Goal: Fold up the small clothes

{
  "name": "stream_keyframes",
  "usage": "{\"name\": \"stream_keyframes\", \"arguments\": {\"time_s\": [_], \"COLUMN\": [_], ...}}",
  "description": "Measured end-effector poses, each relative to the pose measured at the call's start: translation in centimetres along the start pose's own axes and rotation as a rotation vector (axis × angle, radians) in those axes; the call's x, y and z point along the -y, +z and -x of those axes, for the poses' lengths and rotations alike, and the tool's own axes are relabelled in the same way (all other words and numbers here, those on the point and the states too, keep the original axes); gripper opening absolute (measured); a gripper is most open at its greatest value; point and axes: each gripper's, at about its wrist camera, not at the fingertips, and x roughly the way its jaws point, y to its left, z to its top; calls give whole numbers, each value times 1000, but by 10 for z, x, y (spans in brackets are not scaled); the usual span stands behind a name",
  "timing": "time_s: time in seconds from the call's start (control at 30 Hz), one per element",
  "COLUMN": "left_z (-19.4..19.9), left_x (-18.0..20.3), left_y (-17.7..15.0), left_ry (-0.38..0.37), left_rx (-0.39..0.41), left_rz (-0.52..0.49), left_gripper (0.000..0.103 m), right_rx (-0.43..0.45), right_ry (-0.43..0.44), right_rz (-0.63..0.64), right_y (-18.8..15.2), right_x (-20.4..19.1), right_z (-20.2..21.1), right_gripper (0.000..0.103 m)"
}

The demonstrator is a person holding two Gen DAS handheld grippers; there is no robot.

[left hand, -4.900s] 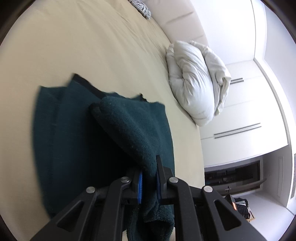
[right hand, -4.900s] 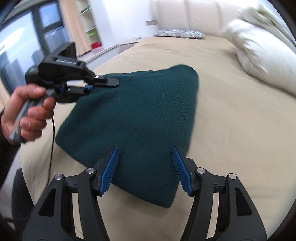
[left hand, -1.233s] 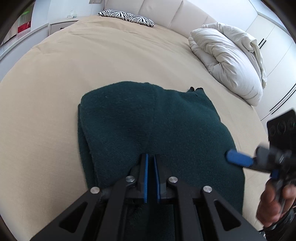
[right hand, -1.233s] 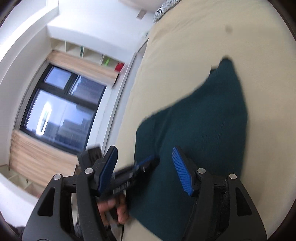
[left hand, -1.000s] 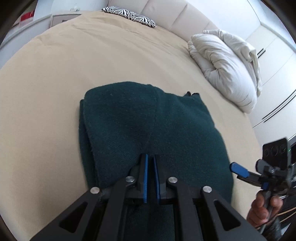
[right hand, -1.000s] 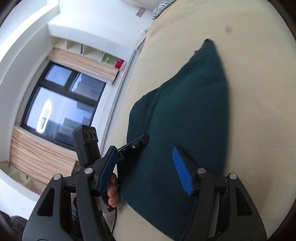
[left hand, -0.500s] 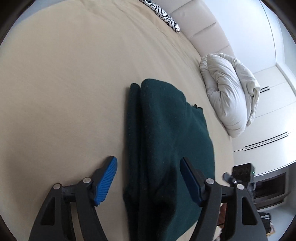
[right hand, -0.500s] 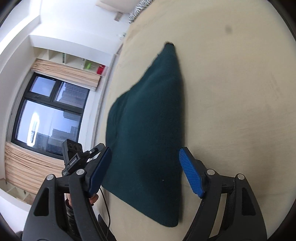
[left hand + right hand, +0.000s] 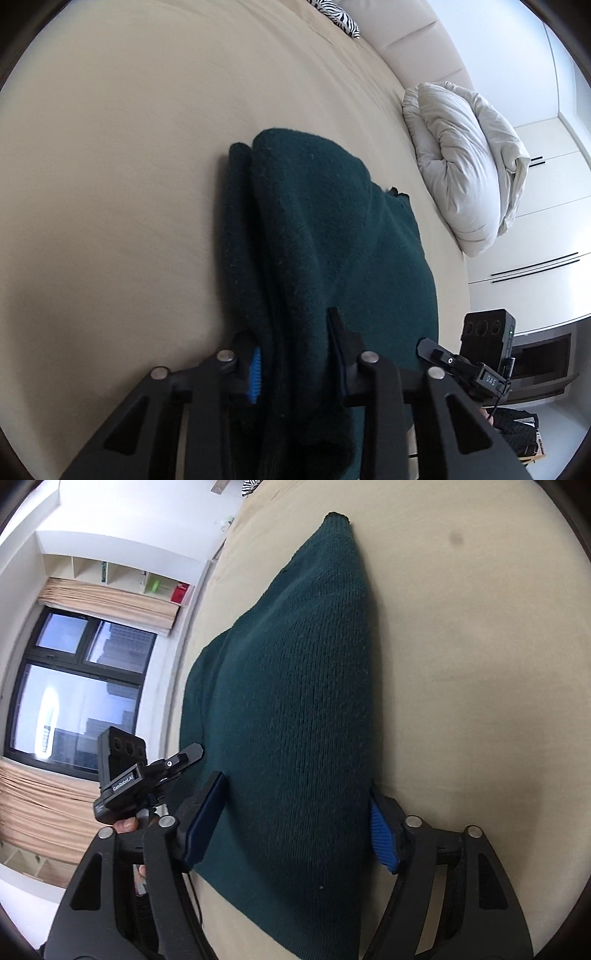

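A dark green knitted garment (image 9: 332, 266) lies folded in layers on the beige bed; it also shows in the right wrist view (image 9: 295, 709). My left gripper (image 9: 295, 365) has its jaws closed around the thick left edge of the folded garment, with the cloth bunched between them. My right gripper (image 9: 295, 819) is open wide, its jaws straddling the near right edge of the garment, one on each side. The left gripper shows in the right wrist view (image 9: 162, 771), and the right gripper shows in the left wrist view (image 9: 454, 362).
The beige bed (image 9: 110, 184) spreads wide to the left and far side. A white bundled duvet (image 9: 461, 166) lies at the right, a zebra pillow (image 9: 336, 18) by the headboard. Wardrobe doors (image 9: 546, 236) stand beyond. A window (image 9: 74, 686) and shelves are at left.
My left gripper opened, turned on its side, moved in and closed on the garment's left edge. My right gripper also turned and moved up so its open jaws straddle the right edge.
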Motion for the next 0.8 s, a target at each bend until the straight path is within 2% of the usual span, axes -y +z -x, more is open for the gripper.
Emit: {"name": "stream_keyframes", "arguments": {"time_s": [0.1,0.2,0.43,0.67,0.8], "left_z": [5,15,41,44,33], "left_x": [5,18,55,69,70], "left_y": [-4,-10,-63,-127,-150], "left_ry": [17,31,-8,-32,-30], "left_rx": [18,43,42,-4,-34], "left_rz": [-24,-58,-146,-207,-211], "left_gripper": [26,25,25,25,25], "right_rx": [24,65,147,176,201], "right_ry": [-61,-98,-69,-50,-22], "right_rz": [65,135,225,222,150], "right_y": [-13,-22,-71,-151,-193], "right_x": [-8,-25,-60,-55,-33], "right_z": [12,21,74,124,142], "right_gripper": [50,45,42,42,42]}}
